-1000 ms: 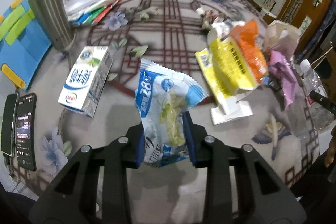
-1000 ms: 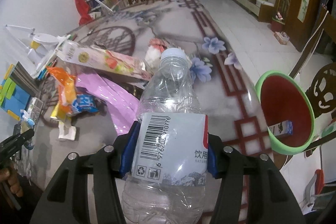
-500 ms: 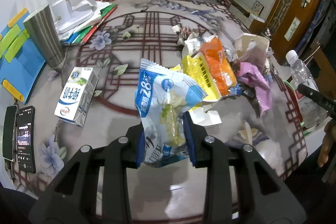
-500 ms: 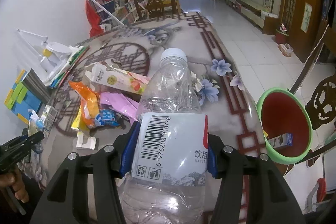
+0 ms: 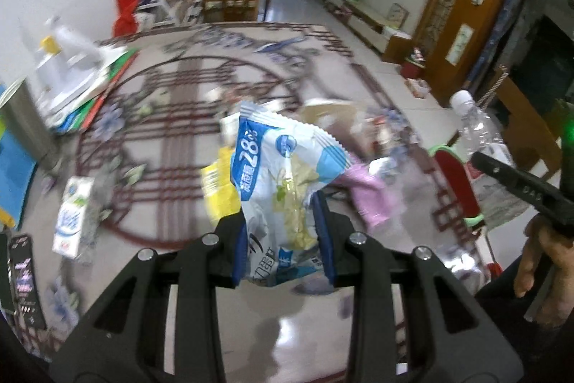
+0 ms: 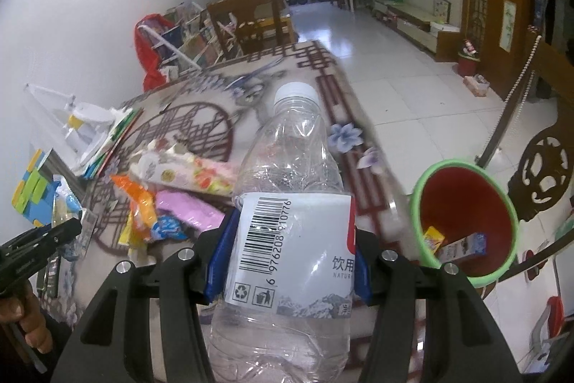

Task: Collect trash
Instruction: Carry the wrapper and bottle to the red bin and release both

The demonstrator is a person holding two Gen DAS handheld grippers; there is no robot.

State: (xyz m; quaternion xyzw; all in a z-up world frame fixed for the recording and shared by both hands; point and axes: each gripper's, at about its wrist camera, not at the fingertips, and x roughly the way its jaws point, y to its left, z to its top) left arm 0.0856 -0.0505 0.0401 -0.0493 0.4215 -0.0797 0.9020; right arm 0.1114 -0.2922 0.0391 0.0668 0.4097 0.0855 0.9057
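My left gripper (image 5: pixel 283 236) is shut on a blue and white snack bag (image 5: pixel 283 167), held up above the patterned table (image 5: pixel 172 117). My right gripper (image 6: pixel 287 257) is shut on a clear plastic bottle (image 6: pixel 290 203) with a white cap and a barcode label. A red bin with a green rim (image 6: pixel 466 218) stands on the floor to the right of the table, with small cartons inside. In the left wrist view the bottle (image 5: pixel 473 128) and the right gripper (image 5: pixel 516 189) show at the right, above the bin (image 5: pixel 455 178).
A pile of wrappers lies mid-table: an orange bag (image 6: pixel 140 203), a pink wrapper (image 6: pixel 186 210), a long carton (image 6: pixel 186 171). A milk carton (image 5: pixel 71 214) and a phone (image 5: pixel 25 279) lie at the left. A metal cup (image 5: pixel 21 121), books and a white stand sit behind. A carved chair (image 6: pixel 545 174) stands by the bin.
Both grippers have risen with their loads. The left one has swung to the right, so the wrapper pile and the bin now lie behind the bag. The milk carton has slid to the left.
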